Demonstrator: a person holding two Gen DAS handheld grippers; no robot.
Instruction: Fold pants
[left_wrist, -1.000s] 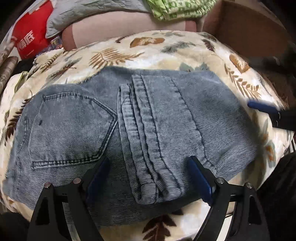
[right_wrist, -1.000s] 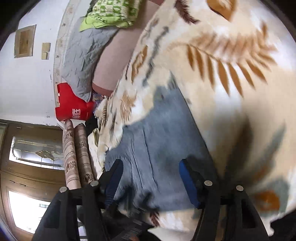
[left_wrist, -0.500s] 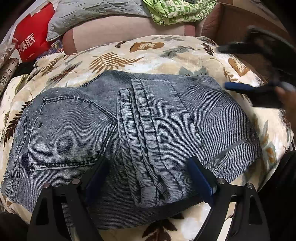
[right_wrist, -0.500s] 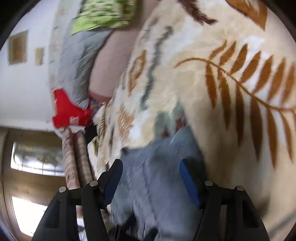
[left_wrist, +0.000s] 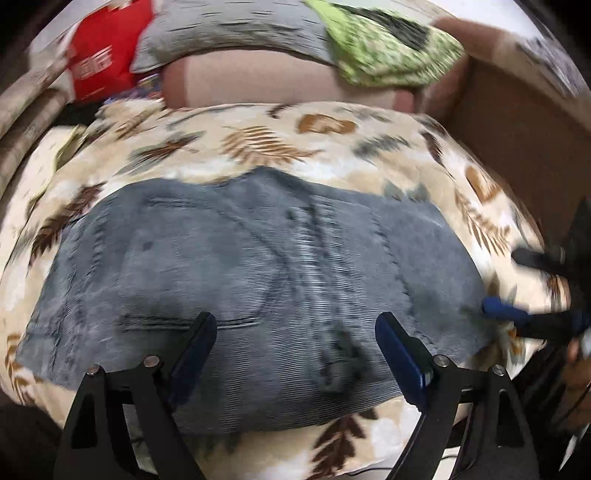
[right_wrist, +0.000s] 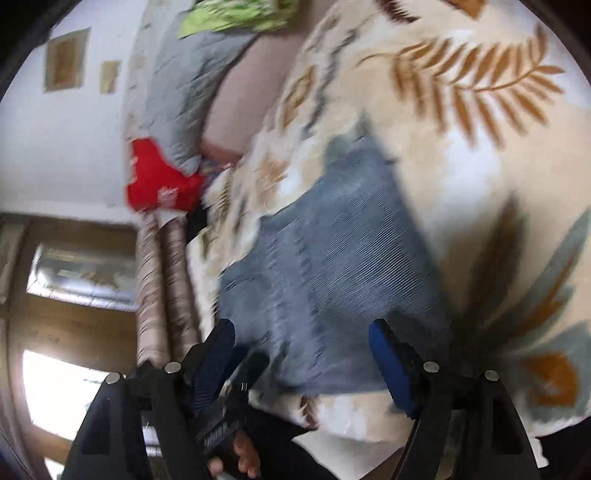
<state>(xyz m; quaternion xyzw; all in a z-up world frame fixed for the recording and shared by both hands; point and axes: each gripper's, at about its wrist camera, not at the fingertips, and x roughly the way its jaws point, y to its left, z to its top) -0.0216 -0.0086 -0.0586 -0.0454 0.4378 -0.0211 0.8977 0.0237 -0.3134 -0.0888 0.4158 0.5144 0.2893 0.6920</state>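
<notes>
Folded grey-blue corduroy pants (left_wrist: 258, 280) lie flat on a leaf-patterned blanket (left_wrist: 258, 144), back pocket to the left. My left gripper (left_wrist: 293, 325) hovers open over their near edge with nothing between its fingers. My right gripper (left_wrist: 517, 284) is at the pants' right end, one blue pad (left_wrist: 502, 312) close to the fabric edge. In the right wrist view the pants (right_wrist: 332, 258) stretch away ahead of the right gripper (right_wrist: 301, 343). Its jaws are opening, and the pants' end lies under the gap without the pads pressing on it.
Behind the blanket are a pink cushion (left_wrist: 280, 79), a grey quilted pillow (left_wrist: 236, 29), green patterned cloth (left_wrist: 388, 55) and a red bag (left_wrist: 99, 62). A brown box wall (left_wrist: 517, 140) stands at the right. A person's hand (right_wrist: 240, 458) shows low in the right wrist view.
My left gripper has lifted and drawn back, so the pants look farther off. My right gripper came down from the upper right to the pants' right end and its jaws widened.
</notes>
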